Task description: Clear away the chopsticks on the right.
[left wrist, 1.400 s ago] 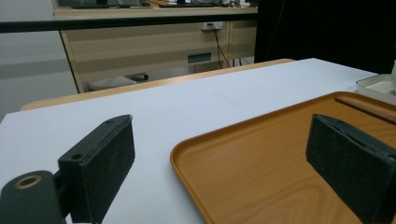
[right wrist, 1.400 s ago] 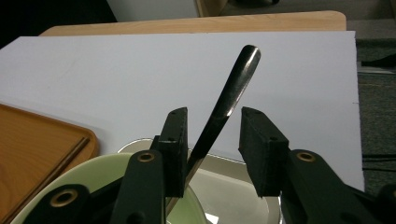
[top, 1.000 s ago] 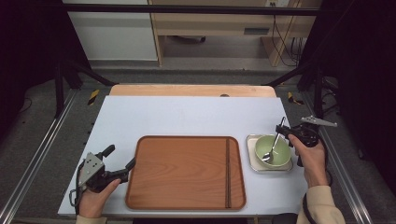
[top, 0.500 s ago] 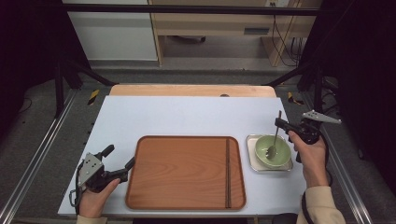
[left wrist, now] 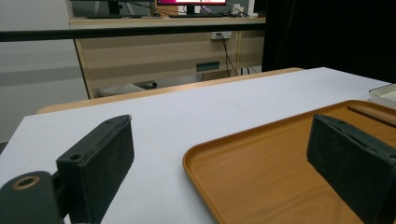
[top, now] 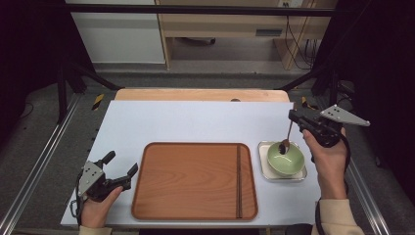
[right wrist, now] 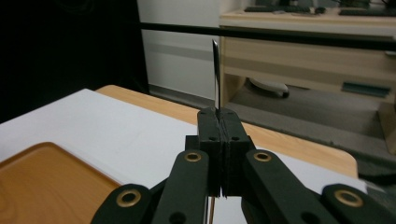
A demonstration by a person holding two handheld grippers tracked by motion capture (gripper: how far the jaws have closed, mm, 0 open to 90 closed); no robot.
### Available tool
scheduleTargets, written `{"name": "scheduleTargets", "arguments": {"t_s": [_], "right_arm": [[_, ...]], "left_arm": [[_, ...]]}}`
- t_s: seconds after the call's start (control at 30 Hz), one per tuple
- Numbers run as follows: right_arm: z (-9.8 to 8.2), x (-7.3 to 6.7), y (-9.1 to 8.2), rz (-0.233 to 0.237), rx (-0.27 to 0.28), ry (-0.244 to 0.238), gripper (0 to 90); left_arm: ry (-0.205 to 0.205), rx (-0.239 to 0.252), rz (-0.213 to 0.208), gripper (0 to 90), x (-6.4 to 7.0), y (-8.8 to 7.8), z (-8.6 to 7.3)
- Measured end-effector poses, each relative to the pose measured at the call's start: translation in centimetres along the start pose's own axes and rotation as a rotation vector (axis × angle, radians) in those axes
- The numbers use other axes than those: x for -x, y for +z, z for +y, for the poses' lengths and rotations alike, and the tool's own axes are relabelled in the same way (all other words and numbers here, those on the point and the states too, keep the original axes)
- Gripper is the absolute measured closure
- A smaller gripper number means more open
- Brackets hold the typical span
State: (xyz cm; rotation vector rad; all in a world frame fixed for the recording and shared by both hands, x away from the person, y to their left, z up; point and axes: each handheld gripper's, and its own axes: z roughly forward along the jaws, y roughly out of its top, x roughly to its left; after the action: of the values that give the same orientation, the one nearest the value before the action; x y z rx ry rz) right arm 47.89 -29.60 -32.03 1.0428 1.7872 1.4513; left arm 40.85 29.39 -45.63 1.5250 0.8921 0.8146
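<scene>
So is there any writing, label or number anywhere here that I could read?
None can be read.
The monitor at the back shows a bright strip, too small and blurred to read.
The wooden tray, green bowl, spoon and white table bear no lettering.

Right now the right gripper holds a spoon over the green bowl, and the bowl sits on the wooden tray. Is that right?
Not quite. The bowl sits in a small white dish beside the wooden tray, not on it, as the high view shows. The rest holds: the right gripper has its jaws shut on the spoon over the bowl.
</scene>
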Motion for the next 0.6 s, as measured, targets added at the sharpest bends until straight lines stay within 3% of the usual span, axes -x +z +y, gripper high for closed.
{"name": "scheduleTargets", "arguments": {"t_s": [0.13,0.33,0.6], "right_arm": [[1.0,-2.8,0.5,0.061,0.002,-0.039,89.7],[0.3,-6.7,3.0,0.163,-0.044,-0.064,89.8],[-1.7,-9.7,5.9,0.267,-0.107,-0.048,89.8]], "left_arm": [[0.003,-0.002,-0.004,6.7,0.1,0.0,0.0],[0.002,0.003,0.001,6.6,-0.1,0.0,-0.1],[0.008,0.005,0.001,6.6,-0.2,-0.1,-0.1]]}}
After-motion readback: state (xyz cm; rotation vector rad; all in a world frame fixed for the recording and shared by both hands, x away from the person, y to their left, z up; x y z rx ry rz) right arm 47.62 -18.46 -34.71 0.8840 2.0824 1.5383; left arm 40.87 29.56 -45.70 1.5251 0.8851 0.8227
